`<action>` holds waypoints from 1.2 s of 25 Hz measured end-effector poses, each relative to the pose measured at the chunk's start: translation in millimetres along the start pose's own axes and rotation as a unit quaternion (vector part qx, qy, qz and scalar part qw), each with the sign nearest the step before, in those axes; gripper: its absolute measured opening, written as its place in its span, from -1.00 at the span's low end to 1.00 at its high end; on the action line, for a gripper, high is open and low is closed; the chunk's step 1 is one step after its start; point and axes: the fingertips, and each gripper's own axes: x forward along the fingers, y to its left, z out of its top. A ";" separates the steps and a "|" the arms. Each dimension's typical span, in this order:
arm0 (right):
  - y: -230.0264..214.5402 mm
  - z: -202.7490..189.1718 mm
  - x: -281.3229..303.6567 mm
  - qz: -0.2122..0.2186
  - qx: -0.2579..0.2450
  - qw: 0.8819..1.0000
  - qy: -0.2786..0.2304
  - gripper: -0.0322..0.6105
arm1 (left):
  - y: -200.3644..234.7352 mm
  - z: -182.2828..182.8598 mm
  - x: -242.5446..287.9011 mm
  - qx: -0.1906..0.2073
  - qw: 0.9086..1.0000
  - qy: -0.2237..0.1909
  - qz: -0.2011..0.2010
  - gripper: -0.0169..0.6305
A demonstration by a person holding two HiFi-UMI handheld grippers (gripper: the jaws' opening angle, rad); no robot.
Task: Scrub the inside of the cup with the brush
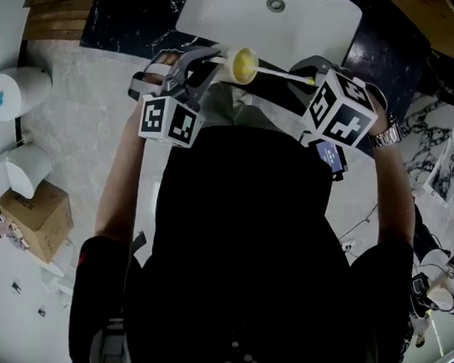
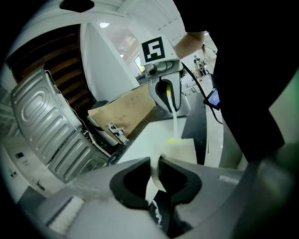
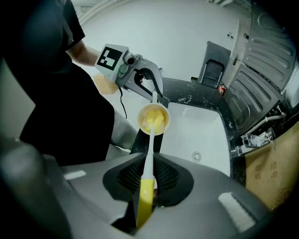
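The left gripper (image 2: 155, 173) is pinching the wall of the cup (image 3: 153, 119), holding it sideways over the near edge of the sink (image 1: 317, 27). The right gripper (image 3: 148, 176) is clamping the handle of the brush (image 3: 149, 149), with its head sitting inside the cup. The operator should probably be pressing the head against the inner wall and sweeping round, with the cup pinched firmly.

Legend: glossy, translucent plastic cup (image 1: 242, 65); smooth plastic brush (image 3: 148, 154); glossy white, ceramic-looking sink (image 1: 317, 27); polished dark veined-stone bench (image 1: 130, 20); matt brown cardboard box (image 1: 40, 215).
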 end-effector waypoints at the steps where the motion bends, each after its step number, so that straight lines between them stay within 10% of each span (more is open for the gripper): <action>1: 1.0 0.5 -0.4 0.001 0.001 1.000 -0.001 -0.77 | 0.5 0.0 0.3 0.001 1.000 0.001 0.002 -0.79; 30: -1.1 3.9 -17.0 -0.001 0.019 1.000 0.022 -0.77 | -4.2 6.1 0.7 0.036 0.999 0.009 0.016 -0.80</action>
